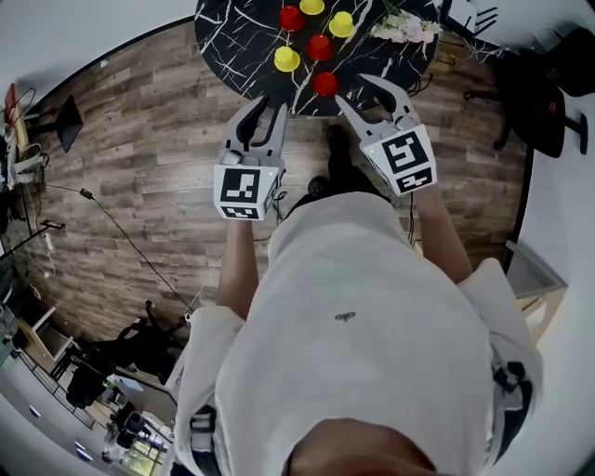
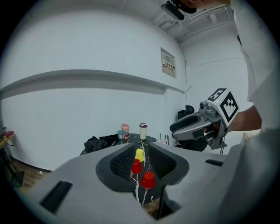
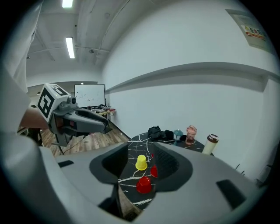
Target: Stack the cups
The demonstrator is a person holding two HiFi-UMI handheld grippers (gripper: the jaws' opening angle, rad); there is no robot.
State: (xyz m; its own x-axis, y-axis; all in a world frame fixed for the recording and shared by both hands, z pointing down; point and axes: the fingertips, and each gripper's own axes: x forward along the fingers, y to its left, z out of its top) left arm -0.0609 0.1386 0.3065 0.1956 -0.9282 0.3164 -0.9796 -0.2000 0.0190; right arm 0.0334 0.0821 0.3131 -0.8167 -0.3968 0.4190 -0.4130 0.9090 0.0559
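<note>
Several small red and yellow cups stand upside down and apart on a round black marble table [image 1: 232, 42]. Nearest me is a red cup [image 1: 325, 84], with a yellow cup [image 1: 286, 59] and another red cup [image 1: 320, 46] behind it. My left gripper [image 1: 273, 104] hovers at the table's near edge, jaws apart with nothing between them. My right gripper [image 1: 353, 89] is beside the nearest red cup, jaws wider and empty. The left gripper view looks between the jaws at a red cup [image 2: 148, 179], a second red cup [image 2: 137, 166] and a yellow cup [image 2: 139, 154]. The right gripper view shows a yellow cup [image 3: 141, 162] and a red cup [image 3: 144, 184].
At the table's far side stand a lidded white cup [image 2: 143, 131], a pink bottle [image 2: 125, 129] and a dark bundle of cloth [image 2: 98, 142]. Flowers [image 1: 404, 28] lie at the table's right edge. A black chair [image 1: 558, 84] stands to the right on the wood floor.
</note>
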